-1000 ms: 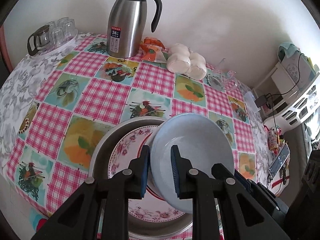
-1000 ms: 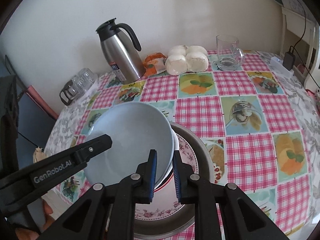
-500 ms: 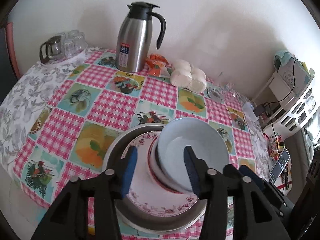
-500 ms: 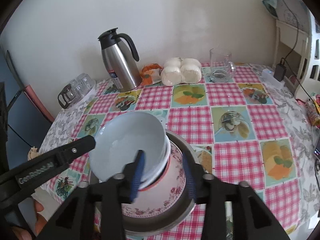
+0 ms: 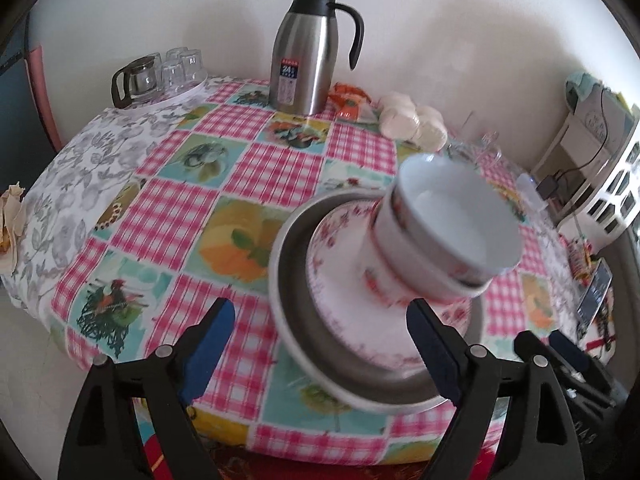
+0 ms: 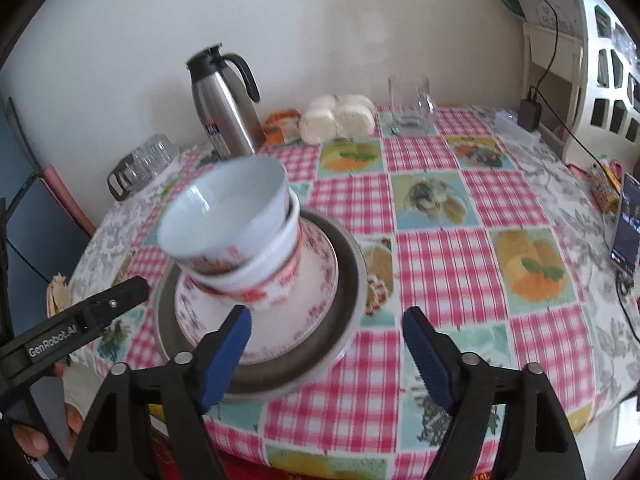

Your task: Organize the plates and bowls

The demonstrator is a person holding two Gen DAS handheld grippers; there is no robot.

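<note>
Bowls are stacked now: the pale blue bowl (image 5: 456, 216) no longer sits pinched by both grippers but rests on the white bowls on the flowered plate (image 5: 340, 280). Left gripper (image 5: 320, 340) and right gripper (image 6: 326, 344) are opening wide, with nothing between their jaws.

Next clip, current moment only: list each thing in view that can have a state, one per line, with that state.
Blue bowl: top of the bowl stack, upright, empty, released.
Bowl stack: nested, standing on the floral plate.
Floral plate: lying in the metal tray.
Thermos: upright, lid closed.
Glass mug: upright, empty.
Left gripper: jaws opening, holding nothing.
Right gripper: jaws opening, holding nothing.
</note>
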